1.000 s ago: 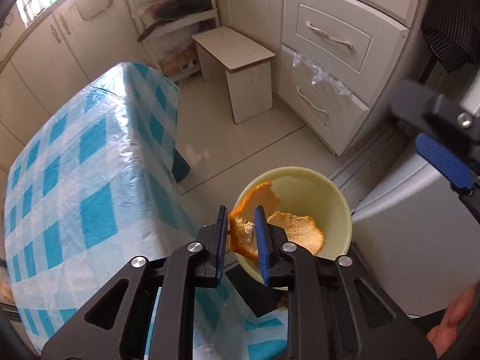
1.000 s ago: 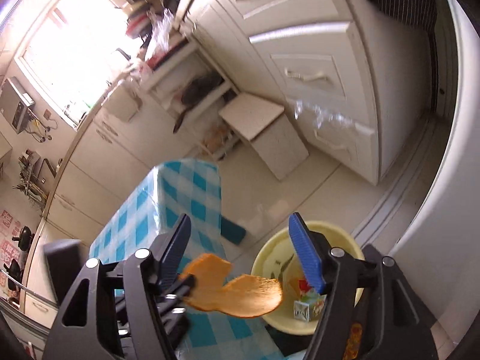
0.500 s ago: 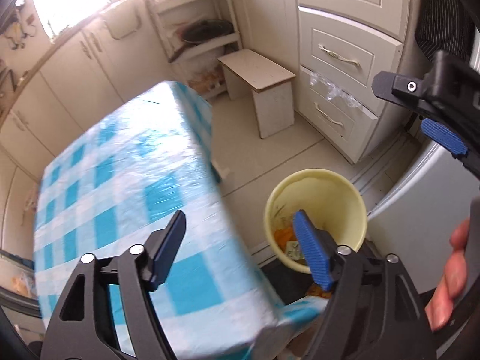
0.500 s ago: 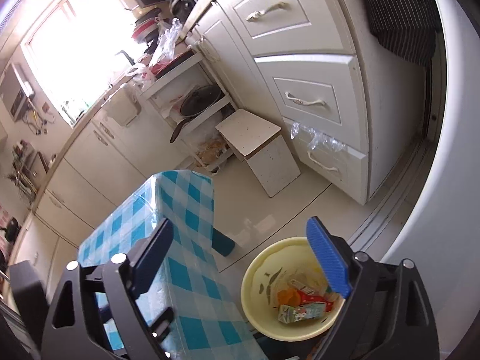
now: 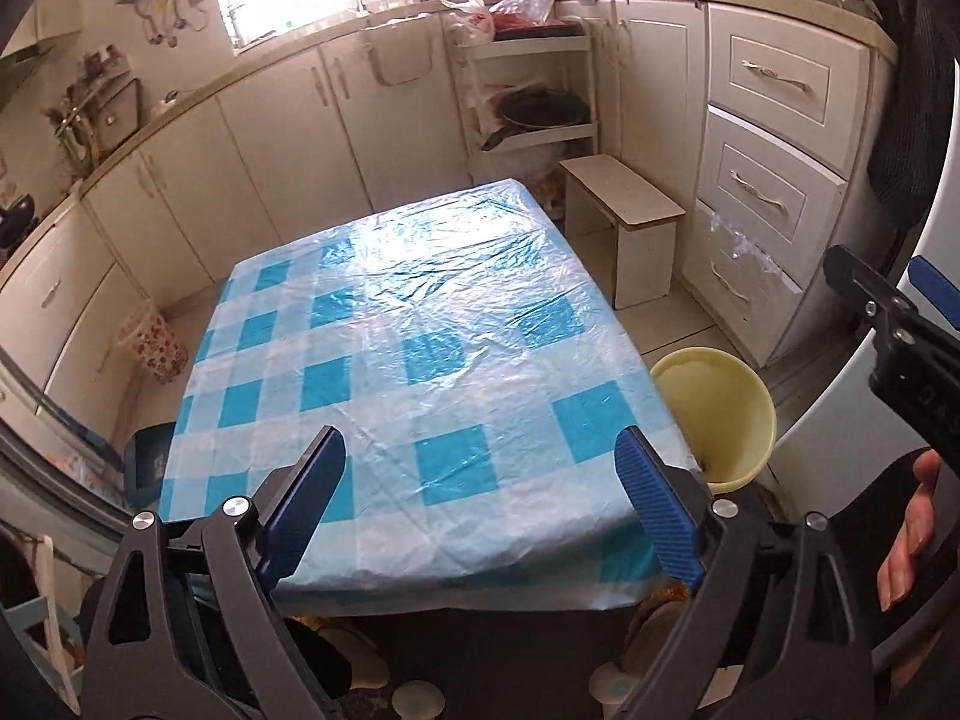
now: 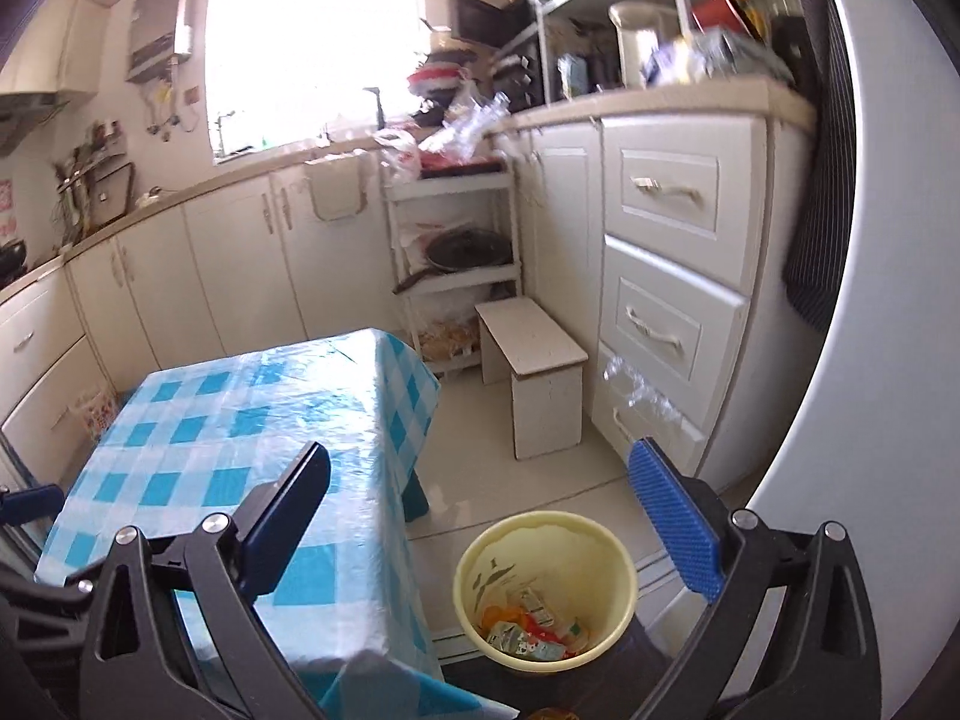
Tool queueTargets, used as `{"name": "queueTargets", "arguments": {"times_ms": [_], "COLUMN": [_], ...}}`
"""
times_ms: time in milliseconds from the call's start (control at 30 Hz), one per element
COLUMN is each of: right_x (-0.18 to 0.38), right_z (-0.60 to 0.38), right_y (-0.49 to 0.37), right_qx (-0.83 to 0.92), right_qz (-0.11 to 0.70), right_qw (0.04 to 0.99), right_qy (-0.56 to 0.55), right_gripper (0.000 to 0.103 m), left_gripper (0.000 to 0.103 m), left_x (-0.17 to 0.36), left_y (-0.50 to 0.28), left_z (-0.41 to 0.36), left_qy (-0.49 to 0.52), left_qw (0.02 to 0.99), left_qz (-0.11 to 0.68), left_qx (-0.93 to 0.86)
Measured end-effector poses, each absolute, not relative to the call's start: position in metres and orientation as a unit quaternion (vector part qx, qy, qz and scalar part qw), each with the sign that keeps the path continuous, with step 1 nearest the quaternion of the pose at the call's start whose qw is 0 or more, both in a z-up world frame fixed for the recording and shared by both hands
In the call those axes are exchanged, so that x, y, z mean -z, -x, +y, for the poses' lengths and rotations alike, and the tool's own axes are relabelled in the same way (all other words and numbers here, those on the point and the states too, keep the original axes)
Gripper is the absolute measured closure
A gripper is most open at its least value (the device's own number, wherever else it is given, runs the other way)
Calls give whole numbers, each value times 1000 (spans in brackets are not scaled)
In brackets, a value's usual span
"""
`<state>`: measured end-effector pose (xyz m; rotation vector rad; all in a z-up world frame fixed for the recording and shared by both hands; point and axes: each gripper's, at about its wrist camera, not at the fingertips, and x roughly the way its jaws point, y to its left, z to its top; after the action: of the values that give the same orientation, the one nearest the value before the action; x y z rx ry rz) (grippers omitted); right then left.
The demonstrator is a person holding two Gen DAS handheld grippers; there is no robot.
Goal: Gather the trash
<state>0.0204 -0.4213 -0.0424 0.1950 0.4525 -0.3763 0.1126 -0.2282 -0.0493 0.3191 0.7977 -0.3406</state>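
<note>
Two grippers, both spread wide and both empty. Left gripper (image 5: pixel 480 498): jaws just opened further, nothing between the blue pads, poised above the near edge of the worktop (image 5: pixel 420 324) with its blue-and-white checked plastic cover. Right gripper (image 6: pixel 480 516): jaws likewise just opened further, nothing gripped, looking down past the worktop's right edge at the yellow bin (image 6: pixel 543 588) on the floor. Inside the bin: trash (image 6: pixel 528 627), namely orange peel, a small carton and bright wrappers, heaped at the bottom. From the left wrist view, only the bin's pale rim and inner wall visible, just beside the worktop's near right corner, contents hidden. Also from that view, at the right border, part of the right gripper and the fingers of a hand (image 5: pixel 912 516).

Beyond the worktop's far right corner, on the floor: a small white stool (image 6: pixel 534 384), close to a white drawer unit (image 6: pixel 666 300) with a scrap of clear plastic caught on its lowest drawer. Next to the stool, an open white rack (image 6: pixel 462 264) with a dark pan on its middle shelf. Along the far wall, cream cabinets under a bright window. At the worktop's far left, on the floor, a small patterned basket (image 5: pixel 153 345).
</note>
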Motion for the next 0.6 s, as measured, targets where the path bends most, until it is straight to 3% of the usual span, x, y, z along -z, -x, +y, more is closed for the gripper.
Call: {"name": "queueTargets", "arguments": {"times_ms": [300,600], "right_x": [-5,13], "right_z": [-346,-309], "right_y": [27,65], "right_qx": [120,108], "right_qz": [242,274], "right_qw": [959,946], "right_qy": [-81,-132], "right_gripper": [7,7], "left_gripper": [10,8], "left_x": [11,-4], "left_y": [-69,-28], "left_z": [-169,-128], "left_qy": [-131,-113], "left_qw": [917,926], "left_qz": [347,338], "left_qx": [145,128]}}
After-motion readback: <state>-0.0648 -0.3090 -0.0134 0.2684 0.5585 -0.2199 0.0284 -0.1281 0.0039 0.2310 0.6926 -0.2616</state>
